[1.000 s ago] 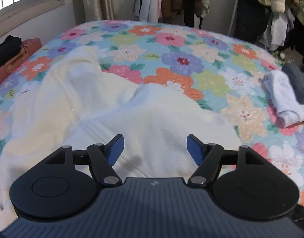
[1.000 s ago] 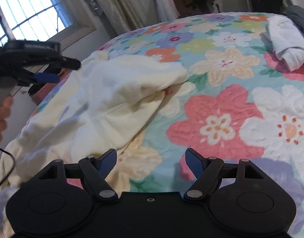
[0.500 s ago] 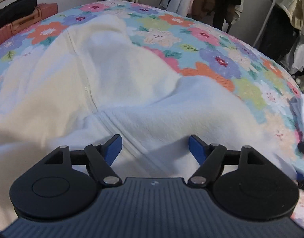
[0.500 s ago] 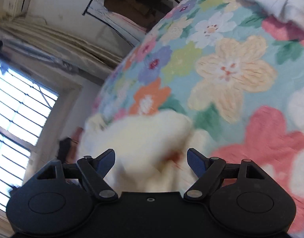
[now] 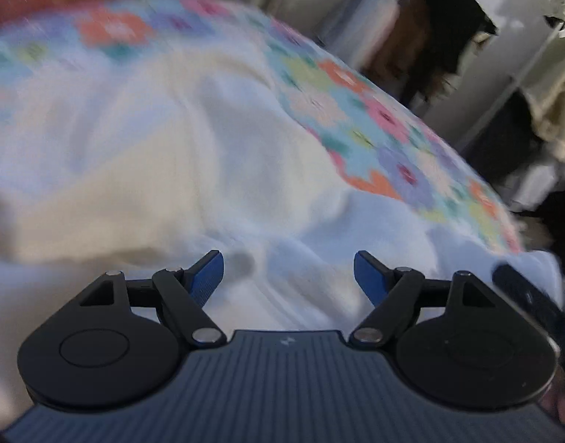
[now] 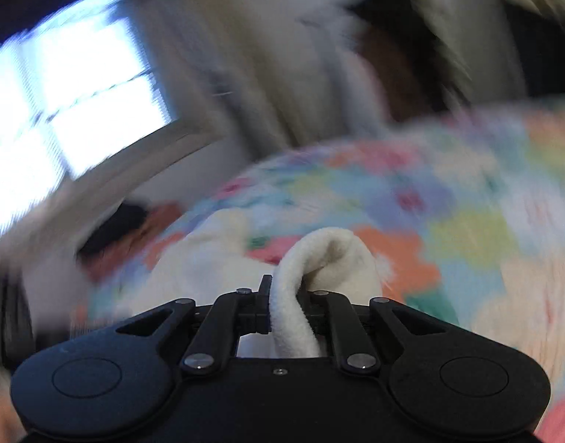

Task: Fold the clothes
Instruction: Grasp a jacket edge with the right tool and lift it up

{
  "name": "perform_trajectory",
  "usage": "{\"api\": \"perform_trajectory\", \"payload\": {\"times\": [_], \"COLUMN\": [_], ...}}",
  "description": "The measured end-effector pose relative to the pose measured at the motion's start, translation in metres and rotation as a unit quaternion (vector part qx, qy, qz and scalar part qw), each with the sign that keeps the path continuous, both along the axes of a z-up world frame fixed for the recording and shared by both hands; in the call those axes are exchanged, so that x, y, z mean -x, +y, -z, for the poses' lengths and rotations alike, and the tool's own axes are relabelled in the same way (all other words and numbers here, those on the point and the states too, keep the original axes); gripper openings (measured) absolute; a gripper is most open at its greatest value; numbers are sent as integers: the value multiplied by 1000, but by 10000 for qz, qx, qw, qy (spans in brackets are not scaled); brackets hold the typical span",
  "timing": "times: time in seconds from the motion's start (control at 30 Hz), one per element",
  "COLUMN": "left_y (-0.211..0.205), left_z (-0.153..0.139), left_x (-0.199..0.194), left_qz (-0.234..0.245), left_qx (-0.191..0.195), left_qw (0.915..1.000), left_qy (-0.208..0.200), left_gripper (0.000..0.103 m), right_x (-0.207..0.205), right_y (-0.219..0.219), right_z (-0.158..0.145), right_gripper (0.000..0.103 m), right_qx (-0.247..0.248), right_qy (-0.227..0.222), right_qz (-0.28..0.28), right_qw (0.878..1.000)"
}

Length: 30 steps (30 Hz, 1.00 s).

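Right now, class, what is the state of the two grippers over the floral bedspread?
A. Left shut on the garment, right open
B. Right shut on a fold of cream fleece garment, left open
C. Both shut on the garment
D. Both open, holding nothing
B: the right gripper pinches a fold of the cream fleece garment, while the left gripper hangs open above it.

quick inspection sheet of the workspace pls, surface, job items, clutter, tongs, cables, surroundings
surface: bed with floral quilt; both views motion-blurred
job's things: cream fleece garment spread over the quilt, one fold of it pinched up in the right tongs
clutter: dark and reddish items past the bed edge, too blurred to name
grippers: left tongs open over the garment, holding nothing; right tongs shut on the fleece fold
cables: nothing seen
surroundings: bright window, hanging clothes
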<state>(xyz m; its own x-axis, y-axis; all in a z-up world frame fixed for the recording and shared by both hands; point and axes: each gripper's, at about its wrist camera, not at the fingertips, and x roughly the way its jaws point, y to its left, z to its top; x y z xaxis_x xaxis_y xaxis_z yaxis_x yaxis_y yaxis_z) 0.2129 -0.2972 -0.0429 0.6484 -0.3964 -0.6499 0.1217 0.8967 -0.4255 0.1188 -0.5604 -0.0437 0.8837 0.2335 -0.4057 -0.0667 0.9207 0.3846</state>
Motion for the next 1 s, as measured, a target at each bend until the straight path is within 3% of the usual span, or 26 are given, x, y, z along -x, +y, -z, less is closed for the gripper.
{"api": "perform_trajectory", "payload": {"times": [0.03,0.13,0.2,0.27,0.33,0.47,0.6,0.67,0.73,0.77,0.83,0.87,0.97,1.0], "left_y": [4,17,15,1,-15,-36,-29,-31,-37,-39,-43,-46,-41,-37], "left_z": [-4,-3,0,-2,-6,-13,-5,0,4,6,7,8,10,9], "left_x": [5,4,1,2,7,17,6,6,8,10,12,14,12,12], "left_qz": [-7,384,722,1126,1288,1164,1256,1266,1341,1380,1435,1461,1350,1252], "left_qx": [5,767,1049,881,426,-639,-131,-1,-210,-317,-668,-846,-844,-859], "left_qw": [10000,9962,9919,9897,9907,9903,9920,9919,9907,9899,9874,9856,9872,9884], "left_qy": [-80,-116,-38,-32,-113,-418,-35,132,61,22,-26,-50,29,87], "left_gripper": [78,78,78,80,81,90,94,94,89,77,63,62,62,63], "right_x": [4,17,23,31,34,27,30,30,26,26,27,28,35,39], "right_y": [15,58,76,89,96,93,92,89,82,81,79,76,60,53], "right_z": [1,2,15,23,30,54,54,53,58,60,62,61,50,44], "right_gripper": [12,12,12,12,12,12,12,13,13,13,13,14,18,24], "right_qx": [191,761,750,778,730,723,453,-39,-890,-987,-847,-854,-1010,-1019], "right_qy": [-59,-236,-143,-84,26,515,486,528,658,725,841,886,990,999], "right_qz": [-205,-818,-1161,-1464,-1717,-1752,-1908,-2238,-2561,-2542,-2444,-2396,-2150,-2069], "right_qw": [9996,9935,9903,9861,9824,9805,9794,9732,9603,9594,9623,9630,9663,9679]}}
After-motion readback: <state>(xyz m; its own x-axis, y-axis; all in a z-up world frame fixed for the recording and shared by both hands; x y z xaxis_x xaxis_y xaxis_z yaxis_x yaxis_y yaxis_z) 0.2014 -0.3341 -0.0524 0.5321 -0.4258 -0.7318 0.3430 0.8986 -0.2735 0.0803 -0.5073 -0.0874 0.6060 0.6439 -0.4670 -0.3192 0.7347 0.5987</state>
